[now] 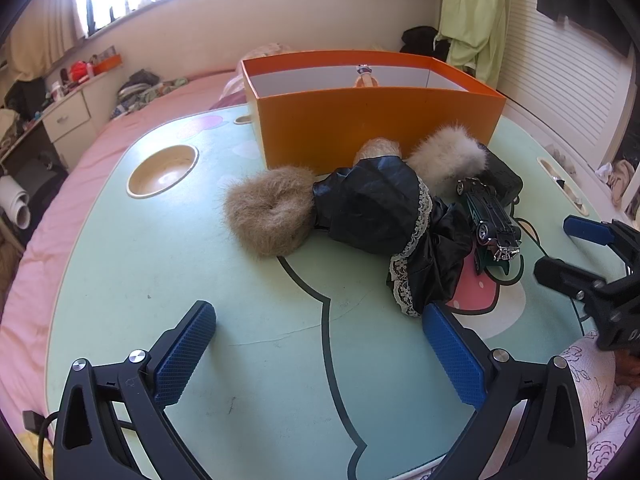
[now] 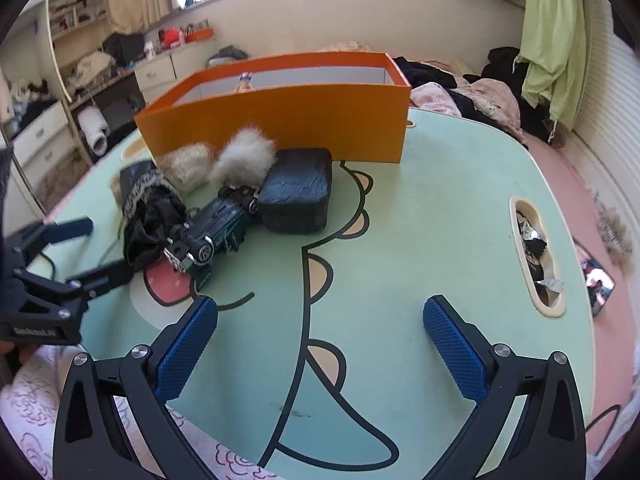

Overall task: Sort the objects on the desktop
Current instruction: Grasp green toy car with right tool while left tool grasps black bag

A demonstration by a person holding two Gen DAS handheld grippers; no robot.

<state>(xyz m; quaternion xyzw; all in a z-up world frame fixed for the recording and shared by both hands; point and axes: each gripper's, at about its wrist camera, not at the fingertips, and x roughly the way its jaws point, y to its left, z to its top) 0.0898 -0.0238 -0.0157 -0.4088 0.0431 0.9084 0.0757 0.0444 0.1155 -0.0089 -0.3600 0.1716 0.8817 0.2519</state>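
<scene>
An orange box (image 1: 360,120) (image 2: 288,120) stands at the back of a mint-green lap table (image 1: 180,280) (image 2: 440,220), with a small figure showing inside. In front of it lie a brown fluffy scrunchie (image 1: 270,210), a black folded umbrella with lace trim (image 1: 384,216) (image 2: 150,208), a white fluffy scrunchie (image 1: 448,156) (image 2: 246,156), a dark toy car (image 1: 490,220) (image 2: 216,228) and a black case (image 2: 298,196). My left gripper (image 1: 320,356) is open over bare table, short of the umbrella. My right gripper (image 2: 320,352) is open, with nothing between its fingers.
The table has a round cup recess (image 1: 164,170) at the left and a slot tray (image 2: 536,252) with small clutter at the right. It rests on a pink bed (image 1: 60,200). A floral sleeve (image 2: 32,408) shows near the table's front edge.
</scene>
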